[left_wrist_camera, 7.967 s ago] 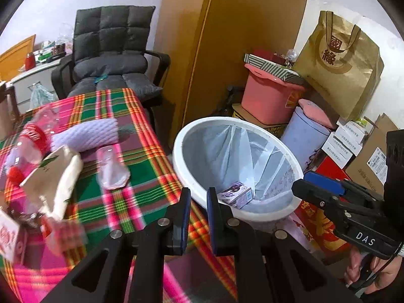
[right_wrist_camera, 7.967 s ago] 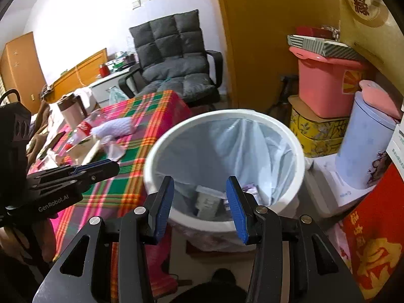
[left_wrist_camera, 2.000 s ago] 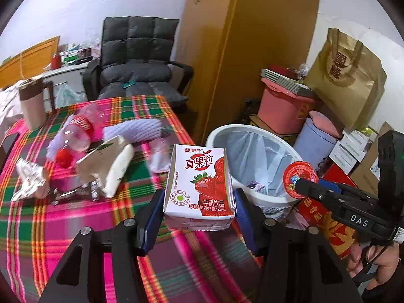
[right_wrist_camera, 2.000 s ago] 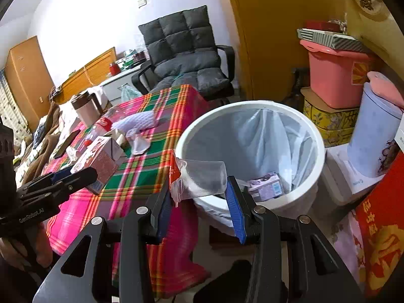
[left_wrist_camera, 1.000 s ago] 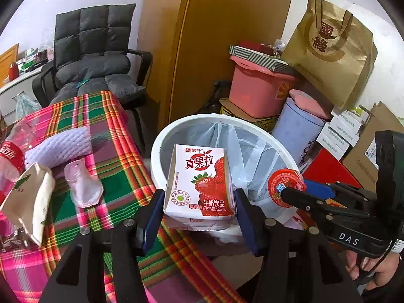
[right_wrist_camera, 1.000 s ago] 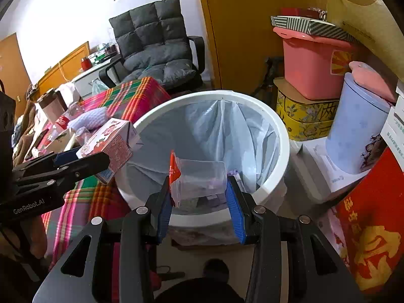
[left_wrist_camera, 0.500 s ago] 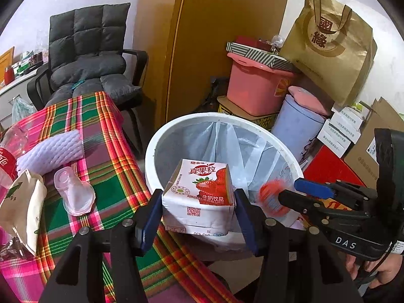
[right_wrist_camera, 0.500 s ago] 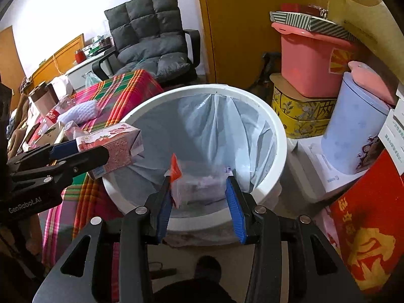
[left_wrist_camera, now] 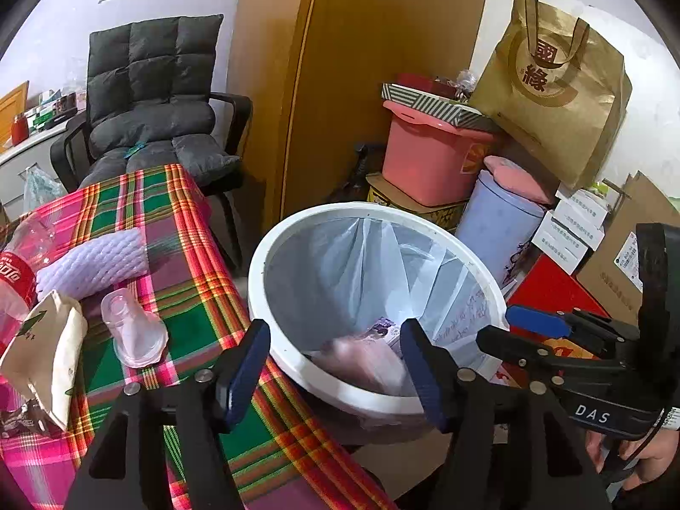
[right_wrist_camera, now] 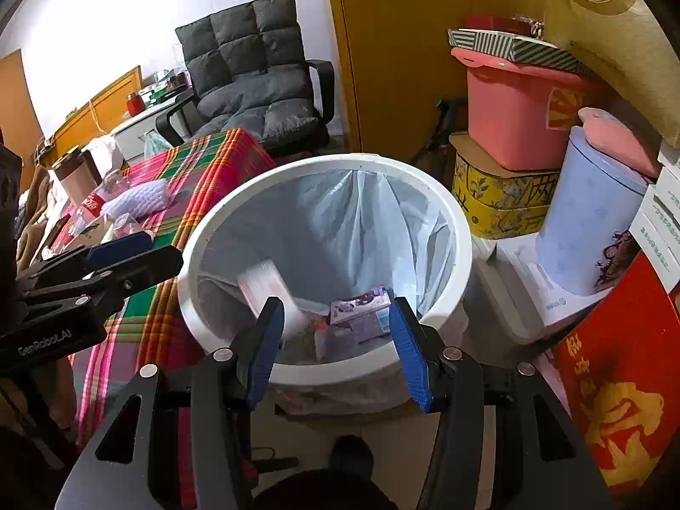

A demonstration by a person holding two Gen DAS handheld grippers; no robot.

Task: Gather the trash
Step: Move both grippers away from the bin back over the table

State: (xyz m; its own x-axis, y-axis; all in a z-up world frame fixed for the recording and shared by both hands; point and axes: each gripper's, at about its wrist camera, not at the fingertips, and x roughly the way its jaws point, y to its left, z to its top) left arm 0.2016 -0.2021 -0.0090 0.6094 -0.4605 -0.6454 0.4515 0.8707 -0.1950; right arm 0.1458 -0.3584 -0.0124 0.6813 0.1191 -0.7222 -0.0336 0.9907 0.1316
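The white bin (left_wrist_camera: 260, 255) with its pale liner stands beside the plaid table (left_wrist_camera: 187, 297). My left gripper (left_wrist_camera: 335, 367) hangs over the near rim, its jaws opening with nothing between them. Below it the strawberry milk carton (left_wrist_camera: 361, 357) is a pink blur dropping inside the bin. In the right wrist view the same carton (right_wrist_camera: 267, 293) blurs against the bin wall (right_wrist_camera: 323, 229). My right gripper (right_wrist_camera: 338, 348) is also over the rim, jaws opening and empty. The clear packet (right_wrist_camera: 329, 338) lies at the bottom next to a purple carton (right_wrist_camera: 361, 310).
On the table lie a clear cup (left_wrist_camera: 136, 331), a white foam sleeve (left_wrist_camera: 93, 263), a cola bottle (left_wrist_camera: 17, 272) and a paper pack (left_wrist_camera: 46, 357). A grey chair (left_wrist_camera: 148, 97) stands behind. A pink tub (left_wrist_camera: 429, 161), blue canister (left_wrist_camera: 497, 229) and boxes crowd the bin's far side.
Both grippers have widened and let go. The milk carton tipped out of the left jaws and fell into the bin; the clear packet dropped from the right jaws to the bin's bottom.
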